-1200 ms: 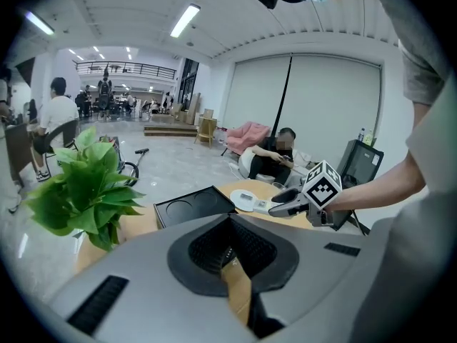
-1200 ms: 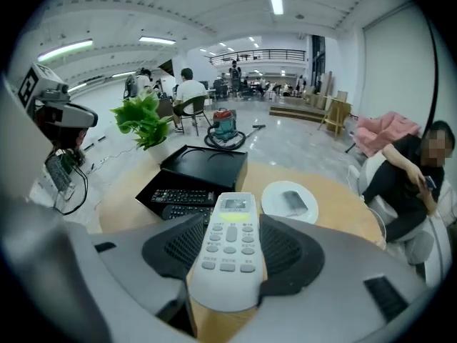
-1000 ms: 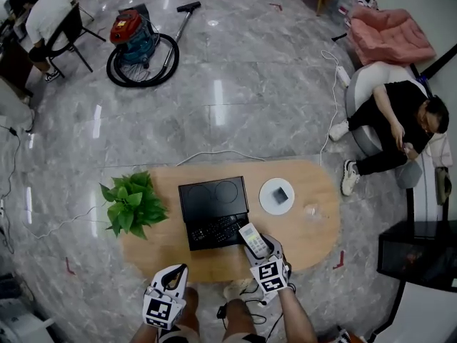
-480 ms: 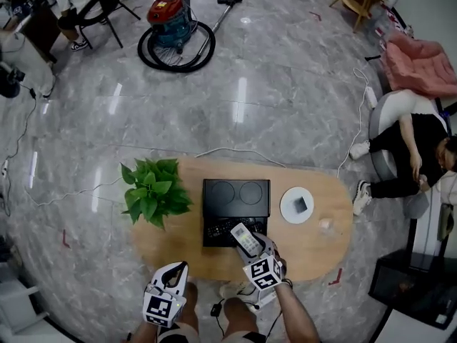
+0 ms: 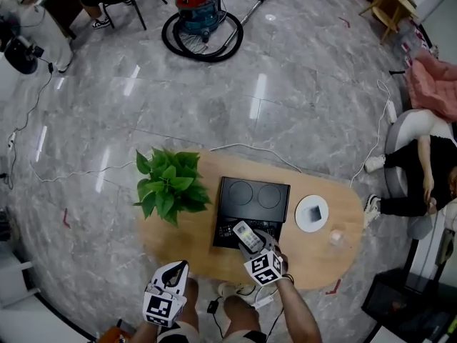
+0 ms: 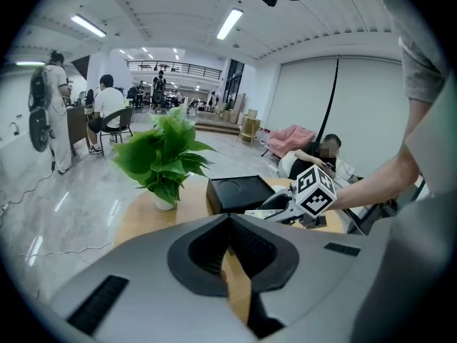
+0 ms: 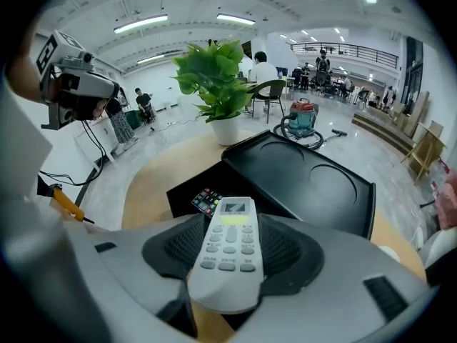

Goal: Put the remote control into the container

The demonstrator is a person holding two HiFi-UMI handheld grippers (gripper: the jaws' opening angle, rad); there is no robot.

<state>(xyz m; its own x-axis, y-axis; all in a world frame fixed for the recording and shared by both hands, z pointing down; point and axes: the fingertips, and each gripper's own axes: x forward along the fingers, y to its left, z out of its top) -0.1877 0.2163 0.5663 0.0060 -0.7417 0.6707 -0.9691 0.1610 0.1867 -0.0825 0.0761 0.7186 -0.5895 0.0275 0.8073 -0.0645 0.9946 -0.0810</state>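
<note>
While the right gripper (image 7: 227,277) was clamped on the remote control (image 7: 230,252), the remote's long axis ran straight ahead along the jaws, display end projecting past the tips. Just ahead and below lay the open black container (image 7: 187,186), its lid (image 7: 307,174) folded back beyond. The left gripper (image 6: 230,224), jaws together and empty, hung off to the left, judged farther from the container.

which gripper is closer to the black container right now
Right. The right gripper, holding the remote control, is over the black container's near edge; the left gripper is at the table's near edge, well short of it.
</note>
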